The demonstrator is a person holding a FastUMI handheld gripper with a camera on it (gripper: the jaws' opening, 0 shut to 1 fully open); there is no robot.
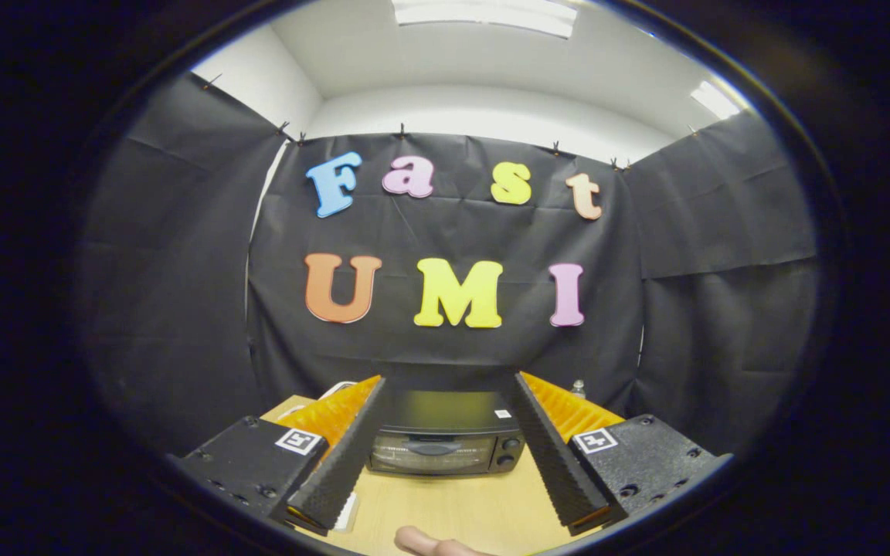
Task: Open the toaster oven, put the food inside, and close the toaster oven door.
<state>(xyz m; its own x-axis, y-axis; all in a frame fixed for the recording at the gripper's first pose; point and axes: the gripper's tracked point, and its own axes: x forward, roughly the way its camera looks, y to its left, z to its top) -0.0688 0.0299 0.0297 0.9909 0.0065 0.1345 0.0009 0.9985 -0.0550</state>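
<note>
Toaster oven (445,440) on table (460,506) (beyond fingers (337,455))

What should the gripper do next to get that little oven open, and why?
Probably move forward and down toward the handle on the oven door. The door looks shut, the oven sits on the table beyond the fingers, and the gripper is open and holding nothing, so it is free to grab.
</note>
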